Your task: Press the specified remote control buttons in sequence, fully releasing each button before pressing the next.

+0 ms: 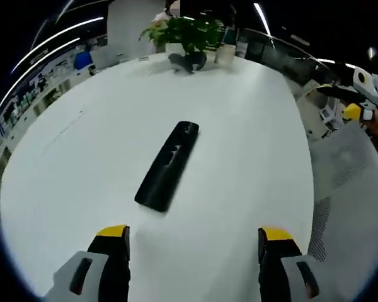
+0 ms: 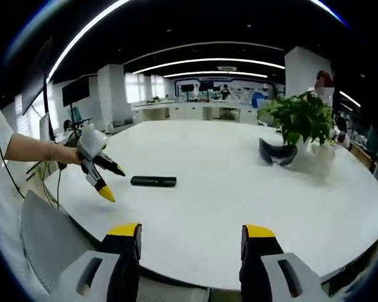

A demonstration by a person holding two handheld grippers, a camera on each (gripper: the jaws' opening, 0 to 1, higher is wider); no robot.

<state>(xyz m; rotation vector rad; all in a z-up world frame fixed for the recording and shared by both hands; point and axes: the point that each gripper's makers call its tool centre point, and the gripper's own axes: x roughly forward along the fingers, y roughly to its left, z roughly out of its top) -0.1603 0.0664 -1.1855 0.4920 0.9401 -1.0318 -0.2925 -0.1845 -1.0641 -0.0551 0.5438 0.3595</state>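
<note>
Left gripper view: both grippers gape wide over a white table [image 1: 252, 145] bearing a remote [image 1: 167, 165], office beyond.

Long white ceiling light strips [image 2: 201, 61] cast bright, even light — the round white table [image 2: 239, 182] glares pale, shadows stay faint, and fisheye edges bend and soften.

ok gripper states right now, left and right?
Left gripper: open, holding nothing, above the table short of the remote.
Right gripper: open, holding nothing.
</note>
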